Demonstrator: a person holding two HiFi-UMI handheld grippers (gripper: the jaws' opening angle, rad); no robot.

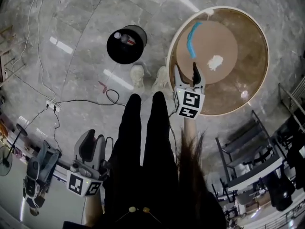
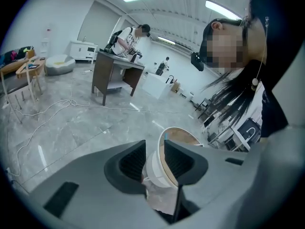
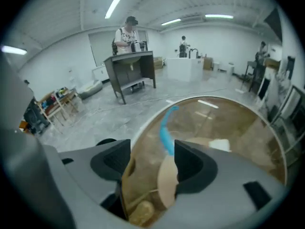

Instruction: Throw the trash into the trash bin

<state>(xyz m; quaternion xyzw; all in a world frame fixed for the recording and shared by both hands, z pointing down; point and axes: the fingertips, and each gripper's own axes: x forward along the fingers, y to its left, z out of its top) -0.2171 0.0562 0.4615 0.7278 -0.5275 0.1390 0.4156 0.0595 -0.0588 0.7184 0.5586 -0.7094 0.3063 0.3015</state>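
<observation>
A black trash bin (image 1: 118, 52) stands on the floor left of a round glass-topped table (image 1: 257, 80), with some red and white rubbish inside it. On the table lie a curved blue strip (image 1: 192, 39) and a crumpled white paper (image 1: 215, 61). My right gripper (image 1: 186, 67) is over the table's near edge, open, with nothing between its fingers. In the right gripper view the blue strip (image 3: 165, 128) lies just beyond the jaws and the white paper (image 3: 220, 144) to their right. My left gripper (image 1: 93, 137) hangs low beside the person's leg, jaws slightly apart and empty (image 2: 155, 149).
The person's black-trousered legs (image 1: 143, 142) and pale shoes (image 1: 138, 75) stand between bin and table. Cables (image 1: 57, 106) run over the grey floor at left, with a small red scrap (image 1: 102, 86). Metal racks (image 1: 248, 156) stand lower right, equipment (image 1: 40, 171) lower left.
</observation>
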